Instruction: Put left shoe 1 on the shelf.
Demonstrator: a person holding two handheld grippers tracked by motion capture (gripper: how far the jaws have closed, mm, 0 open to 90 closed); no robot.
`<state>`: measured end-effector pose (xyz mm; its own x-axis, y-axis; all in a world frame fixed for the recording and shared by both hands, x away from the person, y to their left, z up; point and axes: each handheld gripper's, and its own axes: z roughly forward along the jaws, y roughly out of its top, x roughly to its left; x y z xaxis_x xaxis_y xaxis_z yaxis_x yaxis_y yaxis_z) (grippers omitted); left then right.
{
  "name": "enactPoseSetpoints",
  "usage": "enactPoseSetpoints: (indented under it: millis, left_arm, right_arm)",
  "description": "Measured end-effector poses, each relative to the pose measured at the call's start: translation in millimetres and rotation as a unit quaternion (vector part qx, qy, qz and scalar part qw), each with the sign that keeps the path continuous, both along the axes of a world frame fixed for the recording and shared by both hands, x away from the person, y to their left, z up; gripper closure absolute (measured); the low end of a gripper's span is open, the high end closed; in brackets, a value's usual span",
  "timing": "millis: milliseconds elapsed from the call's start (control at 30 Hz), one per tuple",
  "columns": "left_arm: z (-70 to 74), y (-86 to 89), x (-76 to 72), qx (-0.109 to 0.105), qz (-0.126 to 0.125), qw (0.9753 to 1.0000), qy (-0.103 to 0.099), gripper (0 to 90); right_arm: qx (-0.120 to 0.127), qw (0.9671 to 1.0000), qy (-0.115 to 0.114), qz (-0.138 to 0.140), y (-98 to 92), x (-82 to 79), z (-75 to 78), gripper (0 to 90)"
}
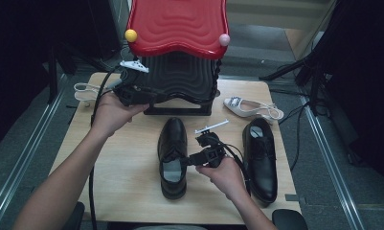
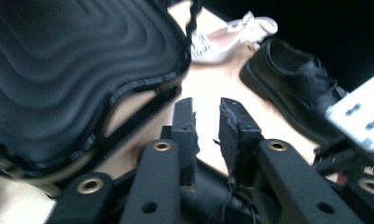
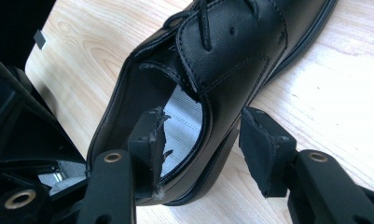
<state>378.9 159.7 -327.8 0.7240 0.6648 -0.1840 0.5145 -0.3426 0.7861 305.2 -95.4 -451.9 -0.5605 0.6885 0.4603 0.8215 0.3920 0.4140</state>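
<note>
Wood table (image 1: 132, 158) bears black shoe (image 1: 173, 153), seemingly straddled by right gripper (image 1: 192, 159).

Smooth, glossy black leather shoe (image 3: 231, 56) with matt grey insole; pale, grained wooden table (image 3: 324, 107); fingers (image 3: 264, 149) padded in rough, frayed black foam; ribbed, glossy red plastic rack top (image 1: 177, 24)

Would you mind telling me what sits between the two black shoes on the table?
In the high view, the right tongs and the hand holding them lie between the left shoe and the right shoe, above bare table.
</note>
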Motion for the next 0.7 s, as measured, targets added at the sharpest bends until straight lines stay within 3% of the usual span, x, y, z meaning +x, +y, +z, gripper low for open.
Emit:
enactPoseSetpoints:
  millis: [200,300,700]
  left_arm:
    - [29.1,2.6,13.4,-0.014,0.001,0.9995,-0.029,87.6]
    - [43.8,1.3,22.2,-0.006,0.006,0.9988,-0.047,89.7]
    - [78.6,-4.5,63.7,-0.001,0.032,0.9984,-0.046,90.0]
  right_arm:
    - [-0.014,0.9998,0.01,0.003,3.5,3.0,-4.1,51.5]
    - [-0.016,0.9998,0.011,0.005,4.3,3.9,-5.5,51.6]
    - [-0.022,0.9995,0.023,0.004,9.0,8.4,-11.3,52.0]
